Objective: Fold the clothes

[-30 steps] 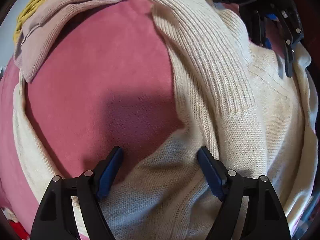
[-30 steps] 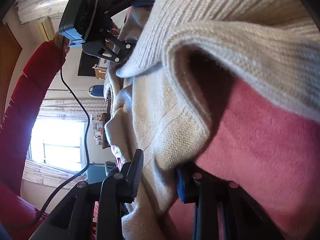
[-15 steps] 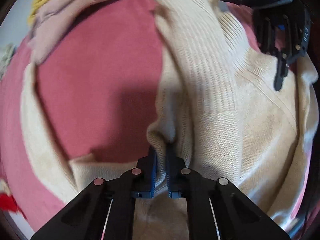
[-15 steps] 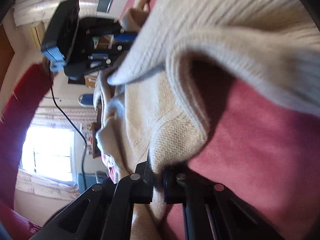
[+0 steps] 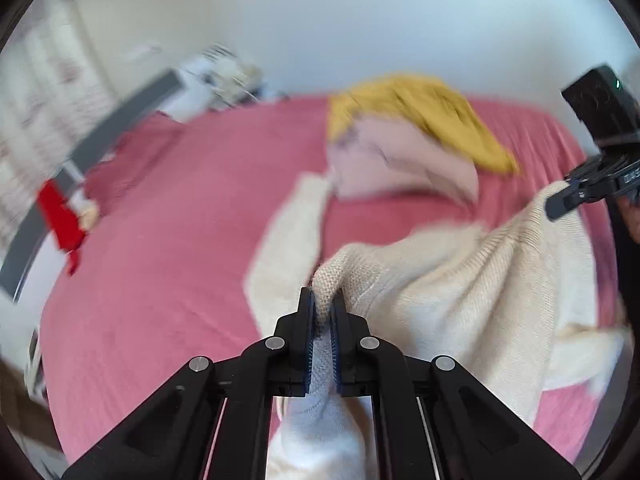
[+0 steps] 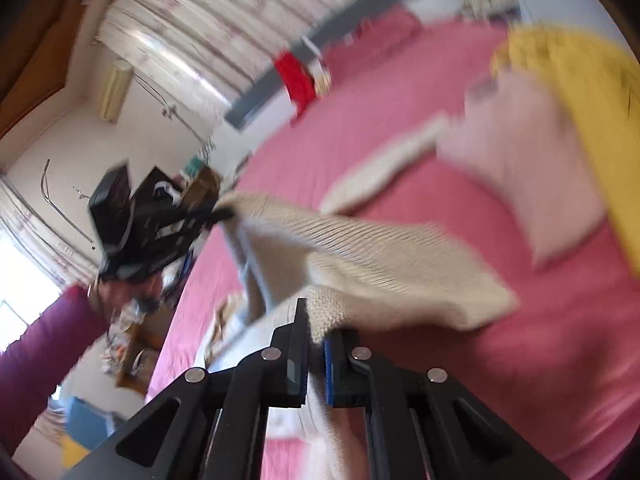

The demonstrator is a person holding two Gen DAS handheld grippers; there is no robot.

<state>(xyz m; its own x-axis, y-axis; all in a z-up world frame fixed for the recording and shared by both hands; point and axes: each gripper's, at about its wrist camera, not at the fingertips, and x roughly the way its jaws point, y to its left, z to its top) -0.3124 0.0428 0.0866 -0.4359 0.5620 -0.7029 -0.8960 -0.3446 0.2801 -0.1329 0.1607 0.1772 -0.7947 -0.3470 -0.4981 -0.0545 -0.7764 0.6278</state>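
Pink-covered bed (image 5: 168, 208) across the middle of both views, pale wall in the upper part of the left wrist frame, curtained window at the left edge of the right wrist frame. Everything smeared by motion blur.

Cream knitted sweater (image 5: 460, 284) lifted partly clear of the bed, strung between the two tools. Left tool (image 5: 323, 316) at bottom centre of its own frame, closed tight on a bunched fold of the knit, more fabric hanging down between the arms. Right tool (image 6: 316, 334) likewise clamped on a cream edge at bottom centre of its frame; seen again at the right edge of the left wrist view, biting the far corner. One sleeve (image 5: 280, 240) trailing flat on the bed toward centre frame, cuff just beside the pale pink garment (image 5: 400, 168).

Beyond, upper centre of the left wrist view: pale pink garment lying under the edge of a yellow one (image 5: 420, 120); too blurred to tell whether folded or merely heaped. Red cloth (image 5: 60, 216) at the left edge, near the grey bed frame.

Judged by this: sweater mid-handling, not a finished fold — loose, airborne, sleeve straggling. Fits equally a lift to shake it flat or a carry-over of one half onto the other. Left to do, at least: laying down, squaring up. Standing of the other garments undecidable.
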